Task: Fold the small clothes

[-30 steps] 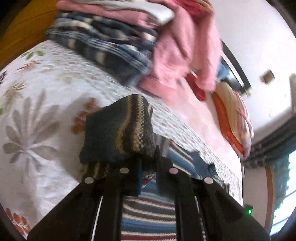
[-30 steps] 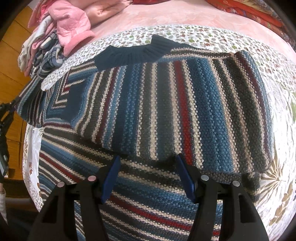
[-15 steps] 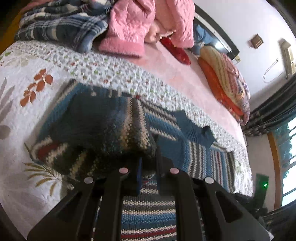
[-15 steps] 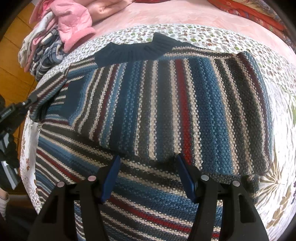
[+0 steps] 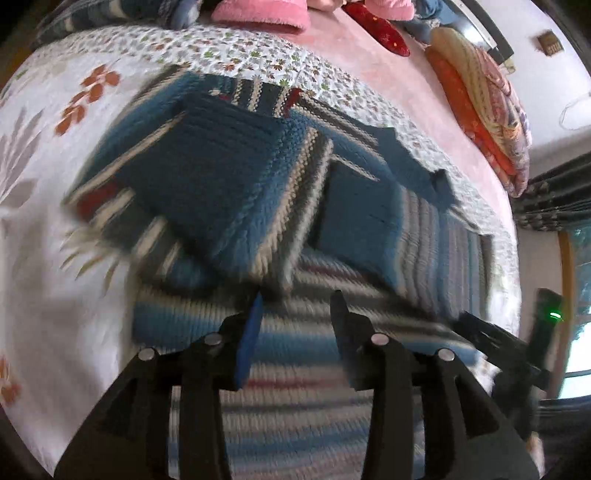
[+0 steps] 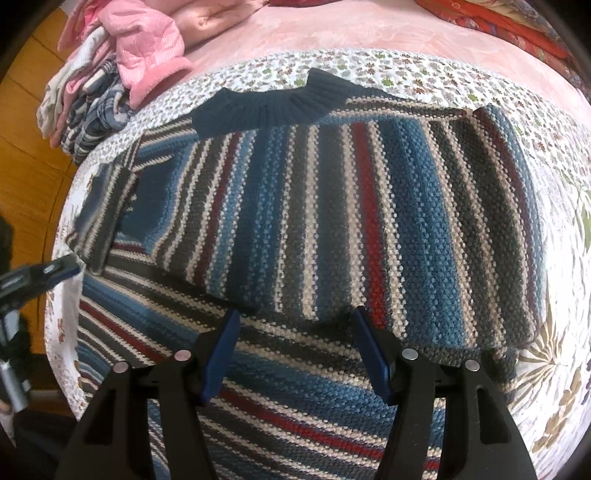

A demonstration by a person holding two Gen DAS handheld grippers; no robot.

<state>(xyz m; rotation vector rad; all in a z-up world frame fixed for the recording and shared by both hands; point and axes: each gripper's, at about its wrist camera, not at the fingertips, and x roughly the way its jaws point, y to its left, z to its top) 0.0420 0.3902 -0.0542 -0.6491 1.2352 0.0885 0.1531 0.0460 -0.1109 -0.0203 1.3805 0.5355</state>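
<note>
A knitted sweater (image 6: 332, 229) with blue, grey, cream and red stripes lies flat on the bed, its dark blue ribbed collar (image 6: 273, 105) at the far side. In the left wrist view its left sleeve (image 5: 207, 177) lies folded in across the body. My left gripper (image 5: 297, 299) stands open just above the sweater (image 5: 332, 369), nothing between its fingers. My right gripper (image 6: 293, 317) is open too, hovering low over the sweater's front hem area. The left gripper (image 6: 40, 275) shows at the left edge of the right wrist view.
The bed has a white floral quilt (image 5: 55, 229) over a pink sheet (image 6: 332, 33). A heap of pink and plaid clothes (image 6: 110, 74) lies at the far left corner. Folded orange bedding (image 5: 480, 99) lies by the wall. Wooden floor (image 6: 29, 166) lies beyond the bed's left edge.
My left gripper carried the sleeve inward over the sweater's body, then let it go and opened. The right gripper has hardly moved.
</note>
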